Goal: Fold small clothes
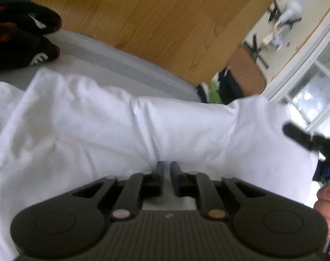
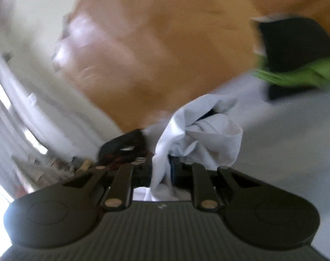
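white garment (image 1: 125, 128): plain white cloth, soft and creased, spread wide across the grey surface in the left wrist view; long folds run across it, and its far edge lies near the surface's far edge, by the wood floor.
garment in the right wrist view (image 2: 199, 130): a bunched, crumpled end of the white cloth stands up between the right fingers, with a loose flap hanging to the right.
left gripper (image 1: 167, 165): jaws drawn nearly together, a narrow gap between the tips; the tips sit at a fold of the white cloth, but i cannot tell whether any cloth is pinched between them.
right gripper (image 2: 161, 159): clenched on the bunched white cloth, which passes down between the two fingers; in the left wrist view it shows as a blurred dark shape at the garment's right end (image 1: 304, 137).
hand (image 1: 326, 204): part of a person's hand shows at the right edge of the left wrist view, below the right gripper.
grey surface (image 1: 112, 61): pale grey cover with a darker band along its far edge; it carries the garment.
dark socks (image 1: 23, 34): black with red and white marks, lying at the far left corner of the grey surface, apart from the garment.
dark and green items (image 2: 295, 65): a black piece and a bright green piece at the surface's far right edge, blurred.
wood floor (image 1: 154, 15): light brown planks beyond the surface.
room: a white framed glass door at the right of the left wrist view; the right wrist view is heavily blurred.
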Motion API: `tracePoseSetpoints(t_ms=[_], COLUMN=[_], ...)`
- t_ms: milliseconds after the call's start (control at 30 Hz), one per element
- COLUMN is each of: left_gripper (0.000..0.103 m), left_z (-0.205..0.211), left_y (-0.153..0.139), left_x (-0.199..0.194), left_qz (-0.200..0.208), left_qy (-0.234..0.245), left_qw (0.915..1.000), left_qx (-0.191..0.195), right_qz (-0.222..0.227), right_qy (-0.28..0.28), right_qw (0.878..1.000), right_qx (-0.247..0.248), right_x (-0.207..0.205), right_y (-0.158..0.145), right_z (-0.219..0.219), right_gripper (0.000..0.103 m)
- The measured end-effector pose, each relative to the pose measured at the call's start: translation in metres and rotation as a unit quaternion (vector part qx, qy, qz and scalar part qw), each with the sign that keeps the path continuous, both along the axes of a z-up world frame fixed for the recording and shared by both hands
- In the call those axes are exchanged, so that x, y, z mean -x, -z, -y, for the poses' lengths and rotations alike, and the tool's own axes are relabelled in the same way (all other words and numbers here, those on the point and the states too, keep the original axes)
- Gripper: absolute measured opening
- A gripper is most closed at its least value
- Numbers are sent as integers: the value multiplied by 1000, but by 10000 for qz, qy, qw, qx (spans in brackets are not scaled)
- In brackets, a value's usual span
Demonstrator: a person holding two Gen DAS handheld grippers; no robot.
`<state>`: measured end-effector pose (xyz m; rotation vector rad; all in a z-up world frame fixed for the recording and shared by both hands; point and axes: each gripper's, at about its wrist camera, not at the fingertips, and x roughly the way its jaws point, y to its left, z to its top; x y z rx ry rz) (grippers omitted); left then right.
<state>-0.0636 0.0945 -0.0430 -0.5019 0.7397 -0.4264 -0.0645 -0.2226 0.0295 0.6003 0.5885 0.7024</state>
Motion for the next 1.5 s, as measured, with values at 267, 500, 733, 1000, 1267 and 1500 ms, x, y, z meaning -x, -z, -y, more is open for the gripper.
tracePoseSetpoints(t_ms=[267,500,733,1000,1267,1500], left_gripper=[30,33,55,65,15,66], left_z=[-137,-202,-188,-150,-135,-163], left_y=[-38,-38,-38,-24,-9,-26], left_x=[83,143,119,72,72,88], left_qz=[633,599,634,182,-279,-310], left_qy=[-1836,-2818,-2331,-1811,-1722,-2136], left_qw=[9800,9555,9688,9824,9845,9764], left_qx=[442,637,548,429,195,-26], right_qz=[553,47,396,900,455,357], right_qy=[-1510,-2245,-2659,-1054,-797,-690], right_qw=[9840,9535,9576,9787,9688,9891], right_qx=[774,2011,1033,1514,2304,1247], right_x=[-9,-34,-21,-53,-110,-75], right_y=[-33,55,7,-10,58,39], right_z=[-160,-289,-232,-185,-202,-147], right_gripper=[18,20,60,61,72,78])
